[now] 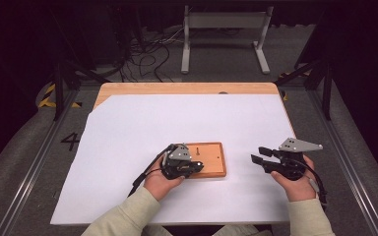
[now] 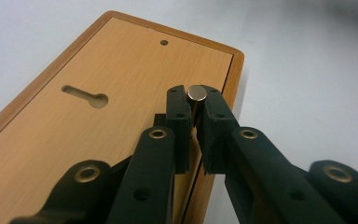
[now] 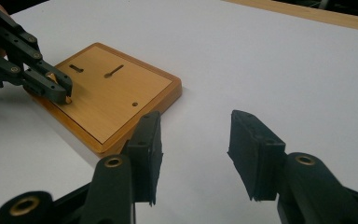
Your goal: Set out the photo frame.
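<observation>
Where the left gripper (image 2: 196,109) reaches over the near edge of the flat rectangular wooden board (image 2: 98,121), its jaws are closed on a small upright metal peg (image 2: 196,93) with a round silver top, one peg in all, standing at the board's right edge in the left gripper view. One board lies on the white sheet (image 1: 142,123) covering the table (image 1: 187,88); it carries two keyhole-shaped slots (image 3: 114,70) and one small round hole (image 3: 134,104), and no writing can be read on it. Well apart to the right, the right gripper (image 3: 193,149) hovers over the sheet with its jaws apart and nothing between them. On the floor left of the table a painted "4" (image 1: 70,141) shows.
</observation>
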